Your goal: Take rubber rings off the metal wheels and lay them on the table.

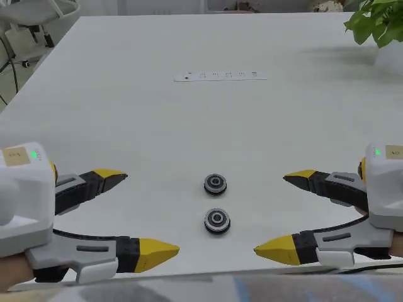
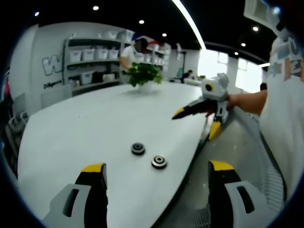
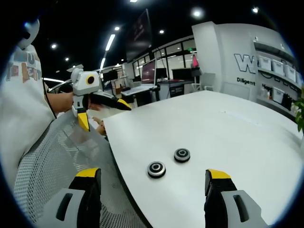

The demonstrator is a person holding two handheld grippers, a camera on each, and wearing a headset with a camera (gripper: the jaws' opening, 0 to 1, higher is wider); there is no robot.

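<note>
Two small metal wheels with black rubber rings lie flat on the white table near its front edge: the far wheel [image 1: 215,184] [image 2: 138,148] [image 3: 182,155] and the near wheel [image 1: 217,221] [image 2: 159,161] [image 3: 156,169]. My left gripper [image 1: 141,214] [image 2: 156,173] hovers open to the left of them, yellow-tipped jaws spread wide. To their right, my right gripper [image 1: 283,214] [image 3: 154,180] is also open, with nothing between its jaws. Both grippers stand apart from the wheels. Each gripper appears in the other's view: the right gripper [image 2: 197,111] and the left gripper [image 3: 102,107].
A strip of small printed marks [image 1: 220,76] lies mid-table. A potted green plant [image 1: 378,22] [image 2: 144,76] stands at the far right corner. The table's front edge [image 1: 201,277] is just below the grippers. A white chair [image 1: 28,25] is off the far left.
</note>
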